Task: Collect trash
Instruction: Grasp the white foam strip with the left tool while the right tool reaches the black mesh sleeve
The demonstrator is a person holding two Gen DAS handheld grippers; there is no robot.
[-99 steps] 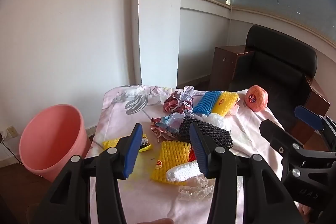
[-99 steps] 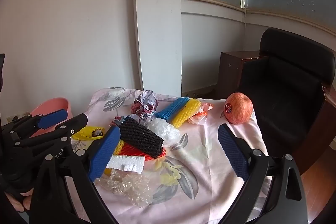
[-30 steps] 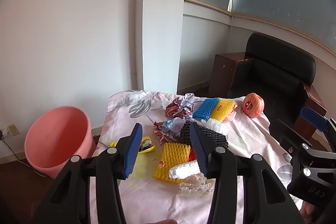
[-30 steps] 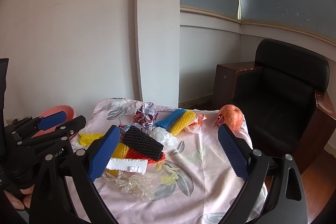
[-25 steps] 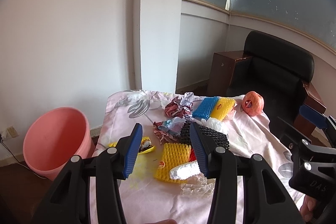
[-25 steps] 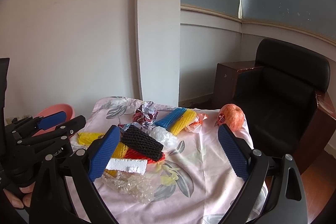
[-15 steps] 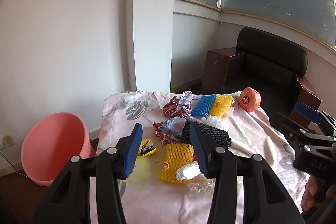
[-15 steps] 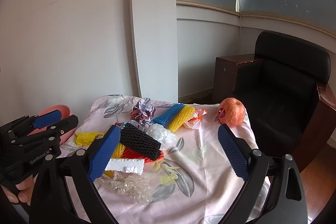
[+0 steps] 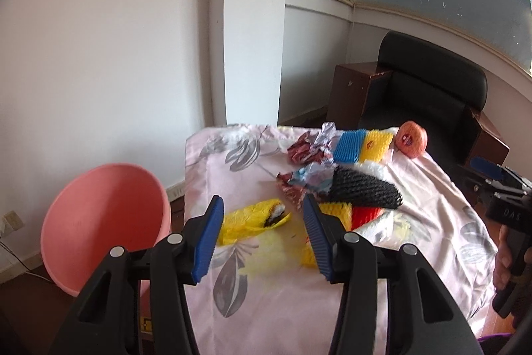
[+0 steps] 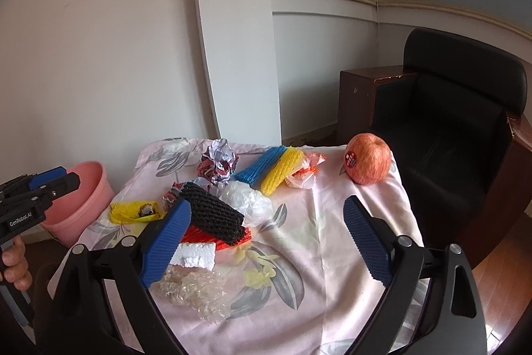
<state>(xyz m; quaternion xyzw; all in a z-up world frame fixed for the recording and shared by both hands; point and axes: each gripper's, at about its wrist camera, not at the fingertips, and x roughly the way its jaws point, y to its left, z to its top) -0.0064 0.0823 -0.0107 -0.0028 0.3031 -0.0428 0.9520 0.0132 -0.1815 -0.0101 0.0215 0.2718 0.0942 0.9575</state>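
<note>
Trash is piled on a table under a pink floral cloth (image 9: pixel 239 271): a yellow wrapper (image 9: pixel 252 220), a black foam net (image 9: pixel 365 188), blue and yellow nets (image 10: pixel 272 168), crumpled foil (image 10: pixel 217 162), a white foam block (image 10: pixel 194 255) and bubble wrap (image 10: pixel 196 288). My left gripper (image 9: pixel 261 205) hovers short of the yellow wrapper, which shows in the gap between its jaws. The jaws are opening and nothing touches the pads. My right gripper (image 10: pixel 266 205) stands wide open over the near side of the pile, holding nothing.
A pink bin (image 9: pixel 103 222) stands on the floor at the table's left. An apple (image 10: pixel 367 158) rests at the far right corner of the cloth. A black armchair (image 10: pixel 465 108) and a brown cabinet (image 10: pixel 359 95) stand behind the table on the right.
My left gripper has swung left and lower, so the yellow wrapper now lies between its jaws instead of the yellow net. The right gripper has sunk slightly toward the pile.
</note>
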